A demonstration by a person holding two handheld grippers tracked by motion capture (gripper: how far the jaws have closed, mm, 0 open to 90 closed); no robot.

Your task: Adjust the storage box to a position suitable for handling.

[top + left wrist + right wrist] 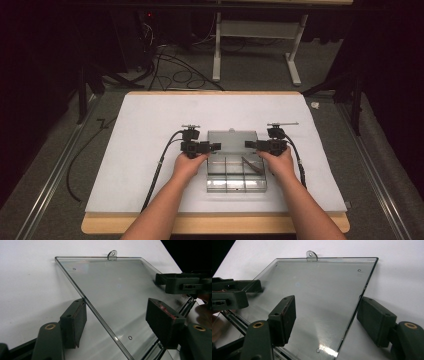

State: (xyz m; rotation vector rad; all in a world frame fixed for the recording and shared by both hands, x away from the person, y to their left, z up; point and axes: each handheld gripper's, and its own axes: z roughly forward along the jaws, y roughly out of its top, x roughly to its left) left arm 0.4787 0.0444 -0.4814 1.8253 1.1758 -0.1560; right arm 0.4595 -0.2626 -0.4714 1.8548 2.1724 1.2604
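Observation:
A clear plastic box (pixel 236 189) with inner dividers sits on the white sheet, and its flat clear lid (pixel 232 139) is swung open toward the far side. My left gripper (pixel 216 146) is at the lid's left edge and open. One pad (pixel 73 322) is outside the edge and the other pad (pixel 165 322) is over the lid (pixel 112 295). My right gripper (pixel 248 144) mirrors it at the right edge of the lid (pixel 322 295), also open, pads apart on either side of that edge. A small hanging tab (pixel 112 255) sticks out of the lid's far rim.
The white sheet (pixel 150 150) covers a wooden table (pixel 215 225). Black cables (pixel 155 180) trail from both grippers toward the near edge. Beyond the table, a desk frame (pixel 255 45) and loose cables lie on the dark floor.

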